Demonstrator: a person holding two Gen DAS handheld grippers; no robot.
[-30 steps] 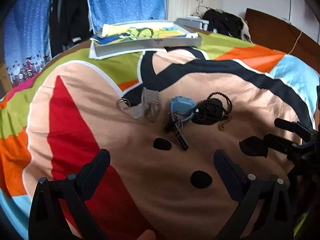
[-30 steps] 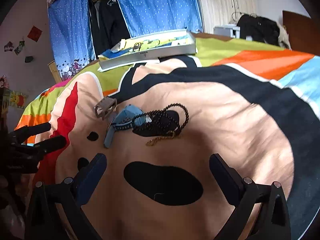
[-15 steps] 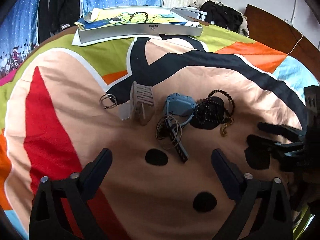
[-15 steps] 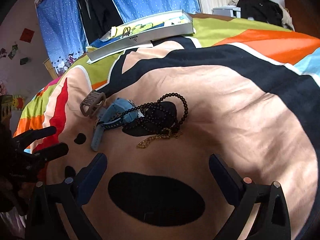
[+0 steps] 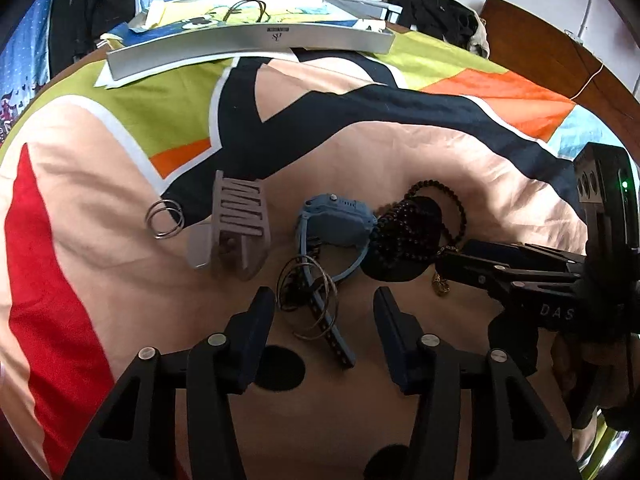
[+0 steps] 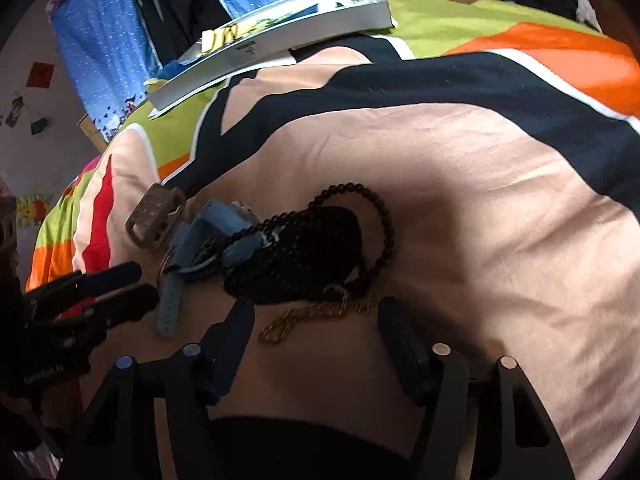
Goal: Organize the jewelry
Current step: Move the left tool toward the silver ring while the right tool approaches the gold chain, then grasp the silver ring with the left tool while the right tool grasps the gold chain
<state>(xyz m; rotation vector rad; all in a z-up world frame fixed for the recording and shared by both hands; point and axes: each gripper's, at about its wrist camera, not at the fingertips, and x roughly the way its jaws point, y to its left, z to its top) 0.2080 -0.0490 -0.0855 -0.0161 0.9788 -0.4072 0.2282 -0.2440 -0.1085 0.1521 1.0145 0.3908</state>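
Observation:
A pile of jewelry lies on the colourful bedspread. It holds a blue watch (image 5: 336,220) (image 6: 224,232), a black bead necklace (image 5: 416,232) (image 6: 320,248), a gold chain (image 5: 440,286) (image 6: 312,314), thin wire bangles (image 5: 308,300), a grey hair claw (image 5: 240,224) (image 6: 156,216) and silver rings (image 5: 164,218). My left gripper (image 5: 324,316) (image 6: 132,288) is closing, with the bangles and watch strap between its fingers and untouched. My right gripper (image 6: 316,316) (image 5: 472,264) is also closing, with the gold chain between its tips and a gap on each side.
A long grey tray (image 5: 248,40) (image 6: 280,36) with papers and a cord in it sits at the far edge of the bed. Dark clothes (image 5: 436,16) lie at the back right. A blue curtain and a wall with pictures stand behind.
Both grippers have come forward and down onto the pile, the left over the bangles and the right over the gold chain. Both pairs of jaws have narrowed from wide open.

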